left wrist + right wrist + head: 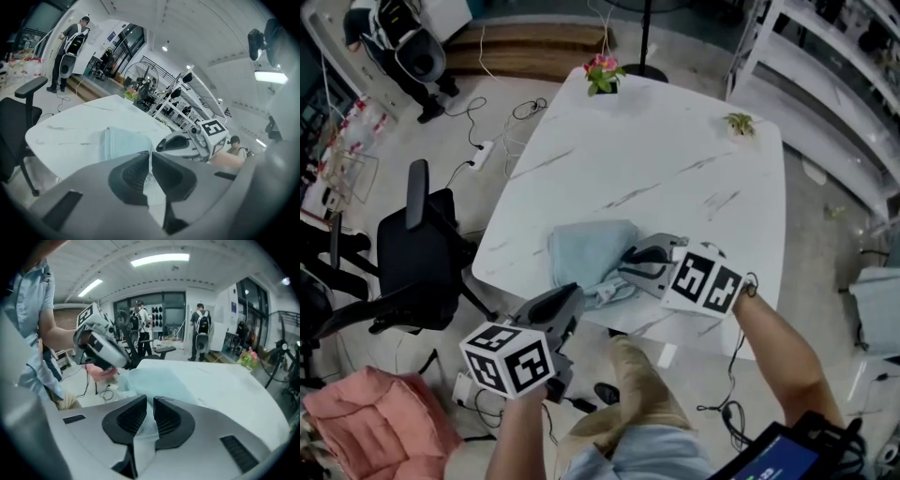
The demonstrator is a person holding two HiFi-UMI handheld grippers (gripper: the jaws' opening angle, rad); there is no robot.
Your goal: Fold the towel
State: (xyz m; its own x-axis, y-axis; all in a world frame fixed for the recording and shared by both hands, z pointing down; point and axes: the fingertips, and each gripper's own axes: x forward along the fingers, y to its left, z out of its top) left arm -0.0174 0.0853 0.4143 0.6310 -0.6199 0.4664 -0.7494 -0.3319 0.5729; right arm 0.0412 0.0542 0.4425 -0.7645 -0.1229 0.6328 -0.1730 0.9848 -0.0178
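A light blue towel (591,251) lies bunched and partly folded near the front edge of the white marble table (675,169). My left gripper (574,298) is at the towel's near left edge. In the left gripper view its jaws (150,161) are nearly together with a thin strip of pale fabric between the pads. My right gripper (630,262) reaches in from the right at the towel's near right side. In the right gripper view, folds of the towel (159,380) are pinched between its pads (150,411). Each gripper shows in the other's view: the right gripper (176,143), the left gripper (101,345).
A pink flower pot (603,73) and a small green plant (739,123) stand at the table's far edge. A black office chair (417,253) stands left of the table, and a pink cushion (380,422) lies on the floor. Cables trail there. People stand in the background.
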